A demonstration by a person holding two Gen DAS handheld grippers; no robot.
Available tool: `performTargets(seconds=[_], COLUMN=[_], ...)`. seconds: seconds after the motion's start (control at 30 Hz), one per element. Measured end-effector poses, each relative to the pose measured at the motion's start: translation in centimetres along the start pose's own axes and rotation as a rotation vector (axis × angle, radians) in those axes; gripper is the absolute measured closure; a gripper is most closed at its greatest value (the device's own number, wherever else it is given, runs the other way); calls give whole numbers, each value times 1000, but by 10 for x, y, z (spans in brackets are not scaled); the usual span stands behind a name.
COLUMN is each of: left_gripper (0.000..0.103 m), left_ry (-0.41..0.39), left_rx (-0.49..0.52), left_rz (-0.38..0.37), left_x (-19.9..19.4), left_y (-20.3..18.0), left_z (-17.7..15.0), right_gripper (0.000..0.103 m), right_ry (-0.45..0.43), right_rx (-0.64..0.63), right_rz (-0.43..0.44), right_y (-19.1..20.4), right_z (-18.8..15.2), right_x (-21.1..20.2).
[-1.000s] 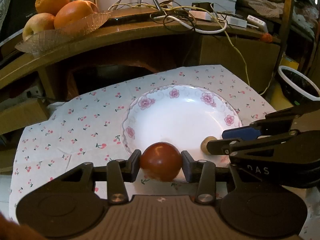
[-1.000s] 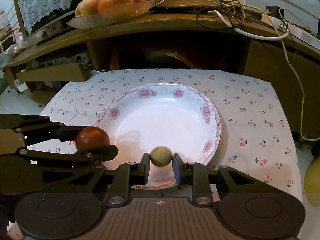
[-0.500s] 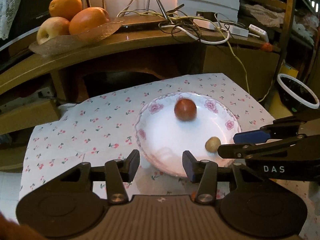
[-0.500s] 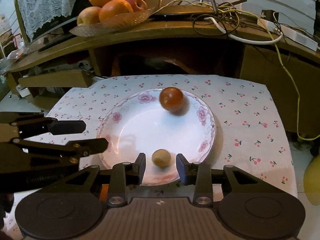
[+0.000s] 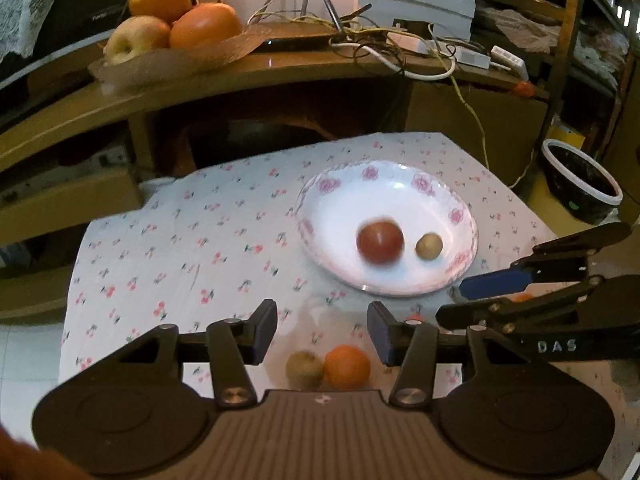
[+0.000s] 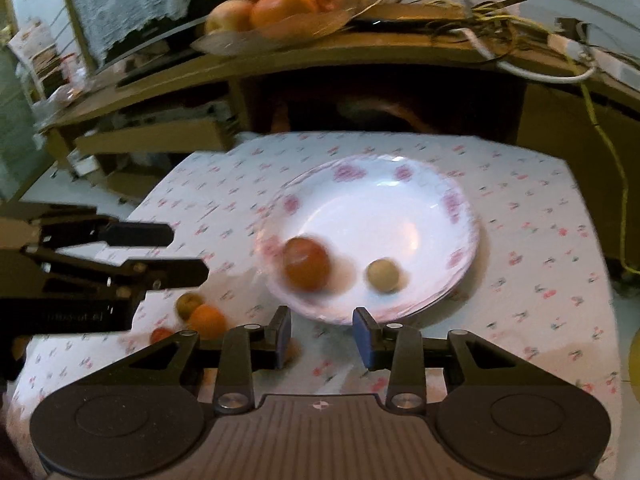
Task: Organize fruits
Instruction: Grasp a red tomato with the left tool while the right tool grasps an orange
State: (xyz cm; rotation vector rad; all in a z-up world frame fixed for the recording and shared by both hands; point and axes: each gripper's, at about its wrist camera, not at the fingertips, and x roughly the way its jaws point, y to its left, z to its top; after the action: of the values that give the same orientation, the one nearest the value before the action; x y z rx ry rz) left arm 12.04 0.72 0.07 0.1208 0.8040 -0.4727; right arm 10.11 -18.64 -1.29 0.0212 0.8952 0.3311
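Both the left gripper (image 5: 322, 326) and the right gripper (image 6: 322, 334) are wide open and hold nothing. Ahead of their fingers, on the flowered tablecloth (image 5: 192, 248), the white plate (image 6: 460, 216) carries a red fruit (image 6: 306, 264) and a small brown fruit (image 6: 383, 275). A wooden shelf (image 5: 280, 72) stands behind.

Both wrist views face shared plate (image 5: 466, 210) (image 6: 460, 204).

Readable text: one clear marking, two faint ones.

We can read the pale letters "DAS" on the black body of the right gripper (image 5: 484, 294), seen from the left wrist camera. Faint lettering on the left gripper (image 6: 182, 254) and on a dark screen edge (image 5: 102, 16) behind the fruit bowl is too blurred for us to read.
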Motion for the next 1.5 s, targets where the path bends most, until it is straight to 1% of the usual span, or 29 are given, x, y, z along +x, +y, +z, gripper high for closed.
performTargets(seconds=[0.1, 0.27, 0.43, 0.47, 0.57, 0.63, 0.83, 0.9, 1.0, 1.13, 1.2, 1.27, 1.3, 1.33, 1.43, 1.5], left_gripper=[49, 48, 48, 48, 48, 48, 48, 48, 48, 48, 48, 48, 48, 49, 49, 49], left_ry=[7, 27, 60, 69, 98, 113, 141, 128, 116, 151, 159, 161, 158, 162, 158, 150], left_rx=[9, 67, 132, 141, 162, 187, 172, 170, 215, 193, 203, 250, 273, 279, 248, 268], left_rz=[-24, -74, -99, -103, -125, -119, -111, -124, -151, -202, -216, -209, -191, -167, -161, -157], left_x=[-7, -15, -15, -14, -10, -6, 6, 8, 8, 13, 16, 18, 18, 20, 20, 22], left_y=[5, 5, 3, 3, 1, -1, 9, 10, 9, 16, 13, 9, 10, 13, 20, 14], left_z=[-7, -18, -32, -34, -41, -45, -53, -52, -53, -55, -55, -56, -57, -56, -55, -55], right_gripper=[65, 65, 65, 63, 62, 62, 62, 62, 62, 65, 66, 66, 66, 66, 66, 66], right_ry=[25, 53, 76, 76, 88, 98, 89, 88, 89, 95, 95, 95, 97, 96, 95, 99], right_rx=[-40, -82, -84, -88, -85, -85, -74, -75, -77, -77, -76, -75, -77, -76, -71, -71], right_rz=[20, 42, 38, 32, 31, 26, 21, 19, 20, 27, 28, 30, 33, 35, 35, 32], right_y=[12, 24, 26, 27, 28, 27, 26, 26, 26, 26, 26, 26, 26, 26, 24, 24], right_z=[-4, -7, -8, -8, -9, -10, -8, -8, -10, -9, -9, -10, -10, -9, -10, -11], right_x=[6, 16, 26, 28, 34, 37, 40, 40, 39, 37, 36, 36, 35, 35, 33, 33])
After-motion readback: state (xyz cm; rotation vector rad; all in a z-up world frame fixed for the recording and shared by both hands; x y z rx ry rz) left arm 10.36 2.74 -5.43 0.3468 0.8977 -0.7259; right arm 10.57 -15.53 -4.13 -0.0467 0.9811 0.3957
